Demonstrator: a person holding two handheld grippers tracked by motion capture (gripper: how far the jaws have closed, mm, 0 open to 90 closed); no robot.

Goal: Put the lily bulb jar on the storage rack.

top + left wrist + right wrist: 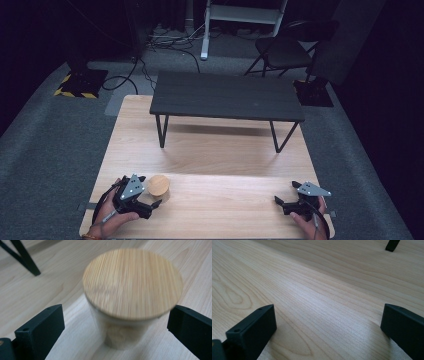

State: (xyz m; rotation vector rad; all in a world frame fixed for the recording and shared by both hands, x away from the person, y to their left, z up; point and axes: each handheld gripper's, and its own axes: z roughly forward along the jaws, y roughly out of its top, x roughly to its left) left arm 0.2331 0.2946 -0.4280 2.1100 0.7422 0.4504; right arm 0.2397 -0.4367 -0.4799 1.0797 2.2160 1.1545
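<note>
A glass jar [120, 335] with a round bamboo lid [132, 282] stands on the pale wooden table [50, 290], slightly blurred. The left gripper [116, 327] has its black jaws spread wide, one at 8 o'clock and one at 4 o'clock of the jar, neither touching it. A black table leg [23, 256] slants at 10 o'clock.

No text, label or number can be read anywhere

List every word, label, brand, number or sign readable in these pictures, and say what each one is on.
None: no readable text anywhere.
The jar and its bamboo lid carry no label or print that shows; the view is slightly blurred.
The wooden table, the black low table and both grippers, left and right, bear no lettering.
The yellow-and-black striped floor plate is a hazard marking with no words.
</note>
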